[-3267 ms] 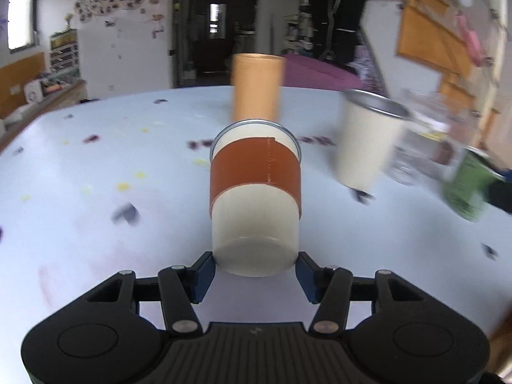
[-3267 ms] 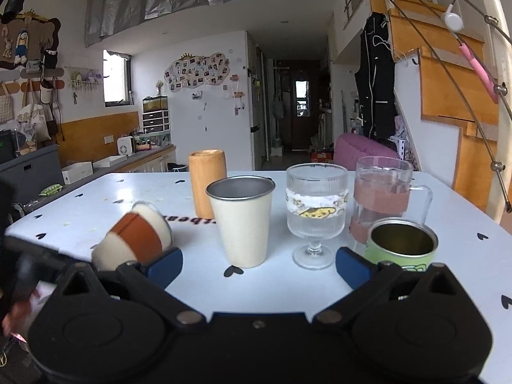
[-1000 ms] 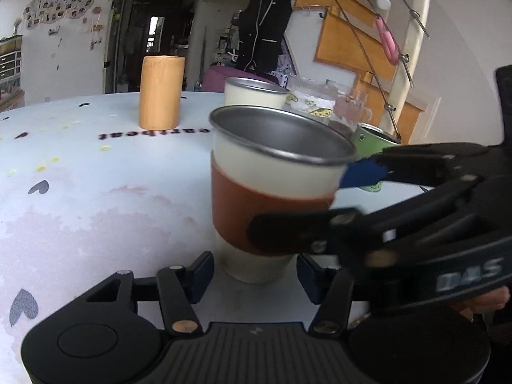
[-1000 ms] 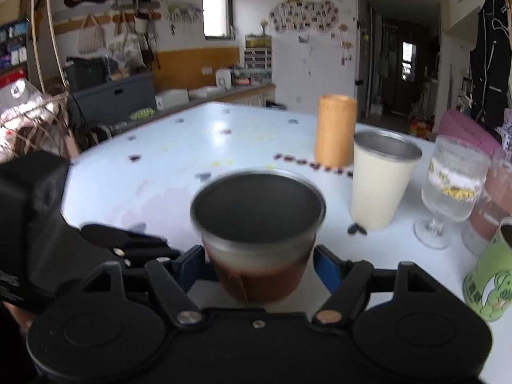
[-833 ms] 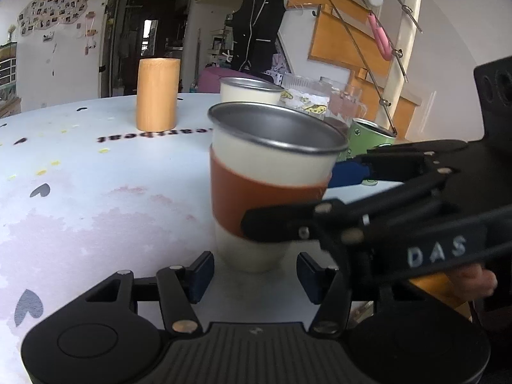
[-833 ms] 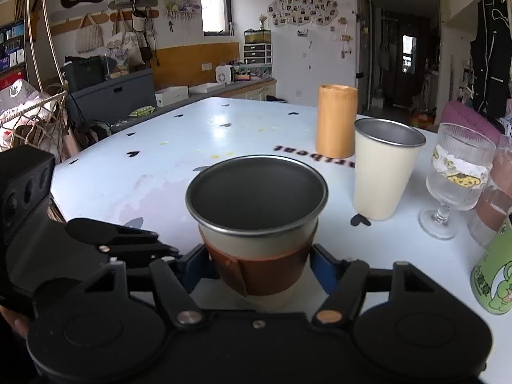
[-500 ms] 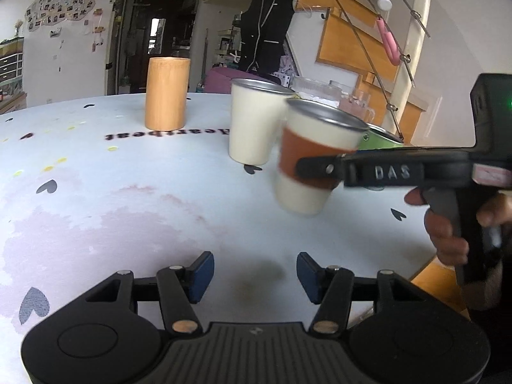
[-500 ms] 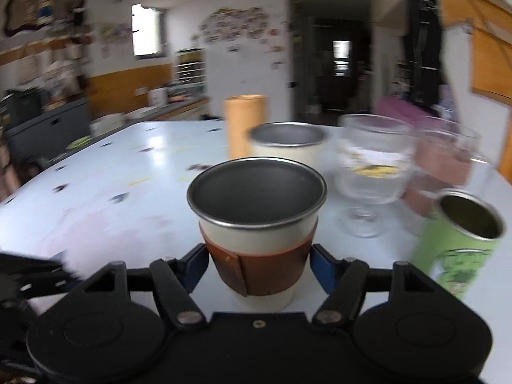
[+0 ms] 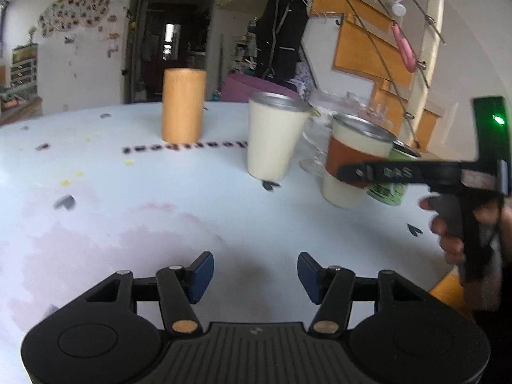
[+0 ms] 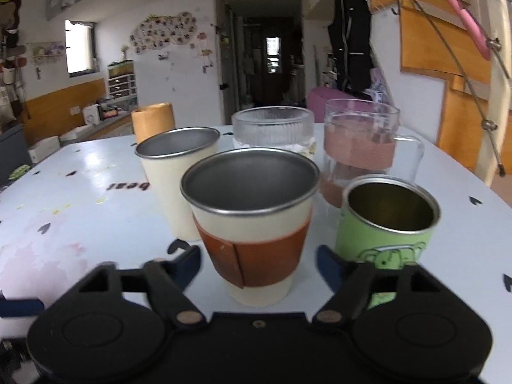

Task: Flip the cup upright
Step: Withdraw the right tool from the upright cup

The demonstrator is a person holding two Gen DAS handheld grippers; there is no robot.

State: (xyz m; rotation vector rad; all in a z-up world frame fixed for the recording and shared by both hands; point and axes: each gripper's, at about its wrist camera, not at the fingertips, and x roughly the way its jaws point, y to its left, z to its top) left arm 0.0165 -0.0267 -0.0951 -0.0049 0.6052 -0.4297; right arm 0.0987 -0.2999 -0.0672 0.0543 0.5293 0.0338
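Note:
The cream cup with a brown sleeve (image 10: 252, 224) stands upright between the fingers of my right gripper (image 10: 259, 262). The blue pads stand a little off its sides, so the gripper is open. The cup's base is at the white table (image 10: 80, 224), among the other cups. In the left wrist view the cup (image 9: 352, 156) is at the right, with the right gripper's black finger (image 9: 384, 171) across its sleeve. My left gripper (image 9: 254, 275) is open and empty, low over the table's near part, well left of the cup.
A plain cream steel cup (image 10: 172, 176), a ribbed wine glass (image 10: 272, 131), a glass mug with a pink band (image 10: 361, 147) and a green tin (image 10: 387, 224) stand close around the cup. An orange cylinder (image 9: 182, 105) stands farther back.
My right gripper has carried the upright cup away from the left gripper to the right, beside the green tin, and its jaws have widened. My left gripper stays open and empty.

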